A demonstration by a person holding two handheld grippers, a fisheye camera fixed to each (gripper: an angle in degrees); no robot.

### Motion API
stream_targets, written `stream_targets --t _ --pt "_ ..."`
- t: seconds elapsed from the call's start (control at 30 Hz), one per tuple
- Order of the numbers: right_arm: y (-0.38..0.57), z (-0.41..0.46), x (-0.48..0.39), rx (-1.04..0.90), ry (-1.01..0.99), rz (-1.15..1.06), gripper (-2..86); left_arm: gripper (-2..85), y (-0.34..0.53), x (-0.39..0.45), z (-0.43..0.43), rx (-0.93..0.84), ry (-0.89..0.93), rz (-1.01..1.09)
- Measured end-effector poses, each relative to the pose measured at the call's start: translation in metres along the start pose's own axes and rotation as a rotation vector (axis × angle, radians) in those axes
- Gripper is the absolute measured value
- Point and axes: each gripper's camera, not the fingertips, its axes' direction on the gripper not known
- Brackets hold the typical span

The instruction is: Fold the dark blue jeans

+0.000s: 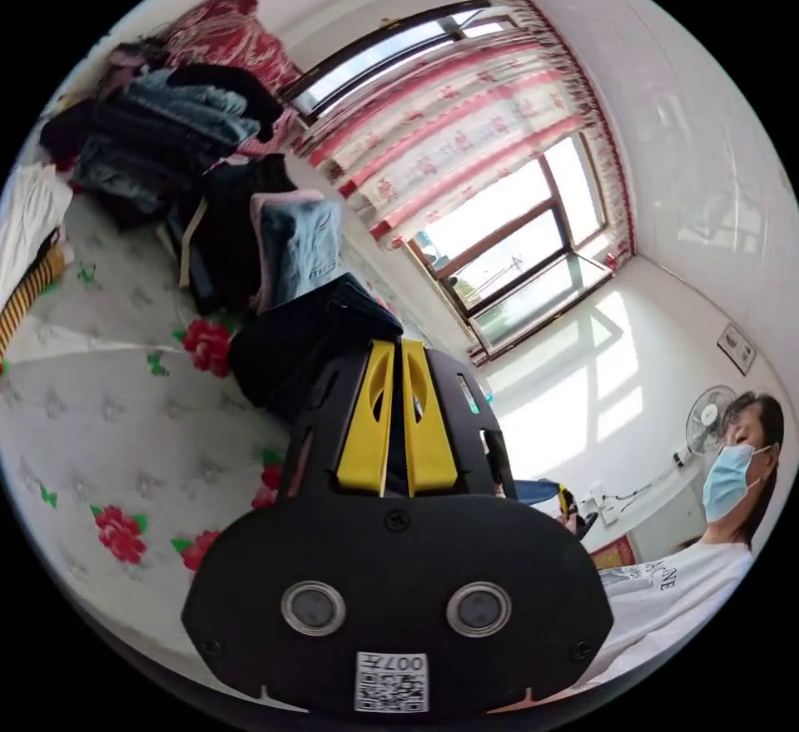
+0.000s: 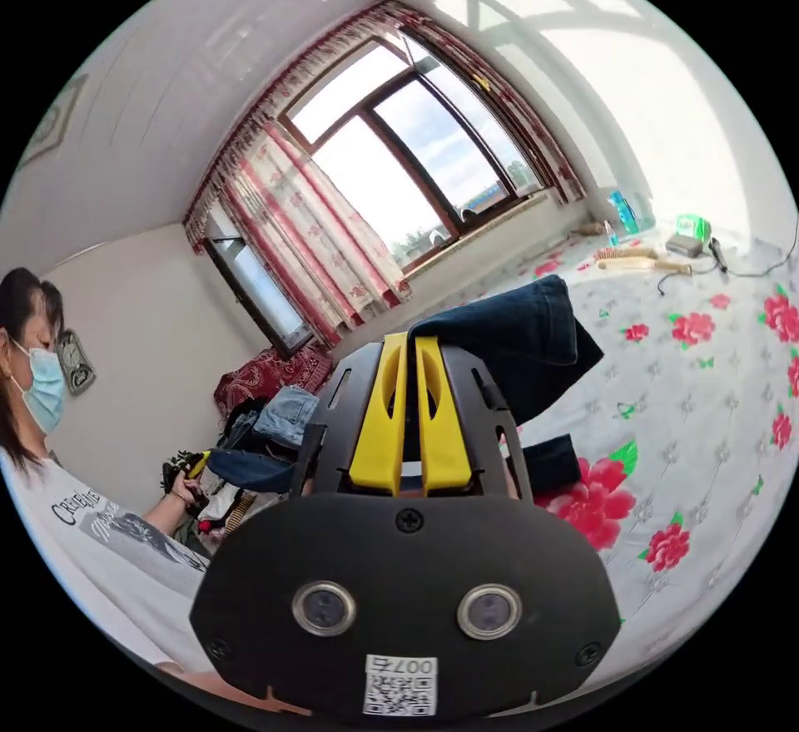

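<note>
Pinching thick dark denim jeans (image 2: 516,333), both yellow-fingered grippers close.

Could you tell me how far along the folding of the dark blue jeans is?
Done: nothing looks folded flat yet. In hand: the left gripper and right gripper each pinch the dark blue denim jeans, lifted above the floral bedsheet. Left: lay and fold them.
</note>
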Motion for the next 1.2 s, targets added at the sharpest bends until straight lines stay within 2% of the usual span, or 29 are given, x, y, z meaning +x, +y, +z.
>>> stream_targets --t 0.07,0.13,0.2,0.27,0.33,0.37,0.4,0.43,0.5,0.57,0.77,0.83,0.93,1.07,1.2 --pt "0.0 -0.027 -0.027 0.053 0.024 -0.075 -0.2 -0.9 0.001 0.024 -0.025 -0.024 -0.006 0.147" --pt "0.022 -0.055 -0.037 0.078 0.033 -0.071 -0.2 -0.8 0.03 0.037 -0.046 -0.117 -0.117 0.306" --pt "0.053 -0.063 -0.029 0.021 0.075 -0.028 -0.2 -0.8 0.066 0.021 -0.052 -0.188 -0.169 0.295" --pt "0.095 -0.056 -0.012 -0.097 0.173 0.059 -0.2 -0.7 0.113 -0.019 -0.048 -0.252 -0.222 0.148" --pt "0.165 -0.037 0.023 -0.292 0.373 0.24 -0.2 -0.8 0.201 -0.091 -0.033 -0.332 -0.328 -0.159" --pt "0.184 -0.033 0.033 -0.335 0.43 0.292 -0.1 -0.8 0.226 -0.108 -0.03 -0.354 -0.35 -0.245" --pt "0.222 -0.028 0.054 -0.405 0.524 0.433 -0.1 -0.8 0.273 -0.135 -0.024 -0.403 -0.388 -0.39" --pt "0.253 -0.027 0.072 -0.458 0.554 0.552 -0.1 -0.8 0.312 -0.151 -0.022 -0.43 -0.438 -0.511" --pt "0.282 -0.03 0.086 -0.493 0.557 0.655 0.0 -0.8 0.342 -0.155 -0.026 -0.385 -0.445 -0.574" --pt "0.284 -0.033 0.088 -0.493 0.577 0.646 0.1 -0.7 0.344 -0.151 -0.03 -0.336 -0.427 -0.577" --pt "0.259 -0.013 0.094 -0.605 0.575 0.521 1.6 2.4 0.307 -0.126 0.017 -0.534 -0.563 -0.361" --pt "0.263 -0.01 0.093 -0.635 0.752 0.485 2.8 6.5 0.318 -0.12 0.028 -0.542 -0.678 -0.358" --pt "0.263 -0.019 0.08 -0.554 0.898 0.419 4.0 8.6 0.341 -0.106 0.021 -0.487 -0.851 -0.367" --pt "0.251 0.005 0.079 -0.55 0.799 0.322 4.9 8.9 0.367 -0.096 0.015 -0.432 -0.936 -0.42" --pt "0.22 0.076 0.101 -0.516 0.602 0.314 6.3 8.1 0.367 -0.087 0.036 -0.347 -0.936 -0.481"
